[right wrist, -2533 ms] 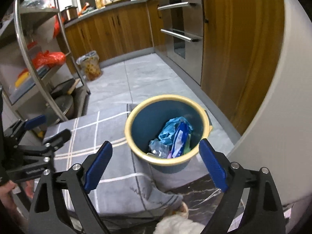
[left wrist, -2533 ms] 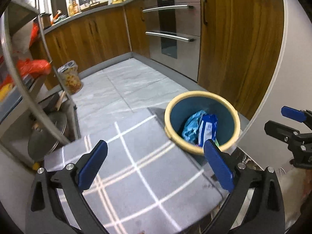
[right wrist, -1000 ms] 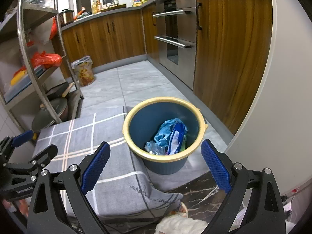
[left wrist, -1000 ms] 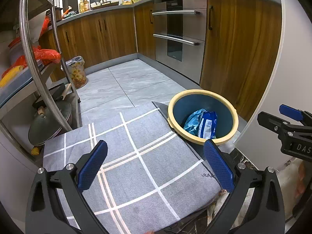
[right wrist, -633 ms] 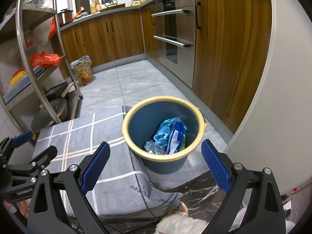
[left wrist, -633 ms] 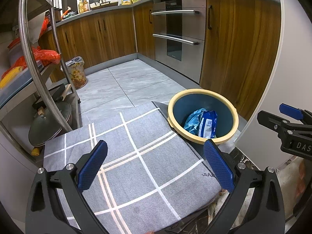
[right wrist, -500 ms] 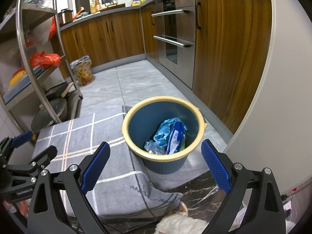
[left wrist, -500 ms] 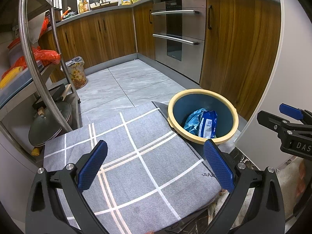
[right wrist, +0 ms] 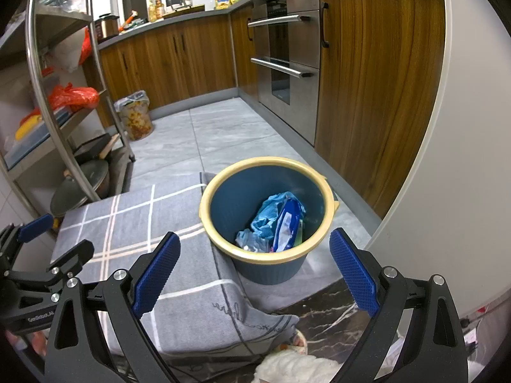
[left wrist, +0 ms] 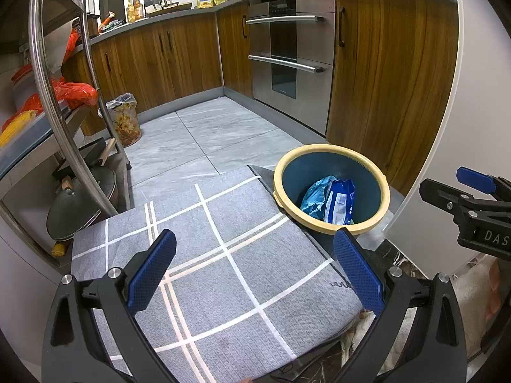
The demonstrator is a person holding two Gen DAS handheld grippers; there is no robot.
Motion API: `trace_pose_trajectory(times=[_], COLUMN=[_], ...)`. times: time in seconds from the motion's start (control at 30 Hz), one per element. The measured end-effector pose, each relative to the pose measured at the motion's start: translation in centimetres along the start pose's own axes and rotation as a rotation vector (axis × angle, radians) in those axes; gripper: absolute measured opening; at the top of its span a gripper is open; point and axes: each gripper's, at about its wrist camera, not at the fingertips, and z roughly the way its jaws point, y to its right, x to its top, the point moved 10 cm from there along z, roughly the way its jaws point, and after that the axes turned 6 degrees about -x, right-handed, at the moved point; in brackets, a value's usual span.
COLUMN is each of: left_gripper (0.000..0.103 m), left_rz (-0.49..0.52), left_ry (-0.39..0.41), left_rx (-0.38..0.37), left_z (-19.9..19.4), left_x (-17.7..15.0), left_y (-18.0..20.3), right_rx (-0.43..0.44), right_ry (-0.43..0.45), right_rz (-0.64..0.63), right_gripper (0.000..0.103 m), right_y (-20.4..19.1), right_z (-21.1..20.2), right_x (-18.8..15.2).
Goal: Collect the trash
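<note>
Left wrist view: your left gripper hangs wide open and empty over the grey checked cloth; no loose trash shows on it. The blue plastic bucket with yellow rim holds crumpled blue wrappers.

Right wrist view: your right gripper is also spread, holding nothing, near the bucket. Collection looks largely done; a white fluffy item at the bottom edge is unidentifiable.
</note>
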Motion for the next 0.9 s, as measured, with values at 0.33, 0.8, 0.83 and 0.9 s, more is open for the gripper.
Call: trace_pose_trajectory(times=[0.33,0.8,0.83,0.9], left_gripper=[0.097,0.097,0.097,0.097], left_rz=[0.0,0.015,0.02,0.026], left_ry=[-0.005,0.002,0.004,0.002], left_rx=[-0.001,-0.011,-0.016,-0.024], left_z=[0.01,-0.13,-0.16,-0.15], left_x=[-0.12,-0.18,-0.18,-0.23], left_y=[-0.01,0.11,0.2,0.42], right_rx=[0.0,-0.001,0.0,-0.001], right_ry=[-0.001,-0.002,-0.003,-0.003], right_rz=[-0.001,-0.001,-0.001,-0.001], right_gripper=[0.094,0.094,0.094,0.094], right_y=[0.07,0.15,0.17,0.21], right_z=[0.0,0.02,0.05,0.05], right_x=[0.03,0.08,0.12,0.13])
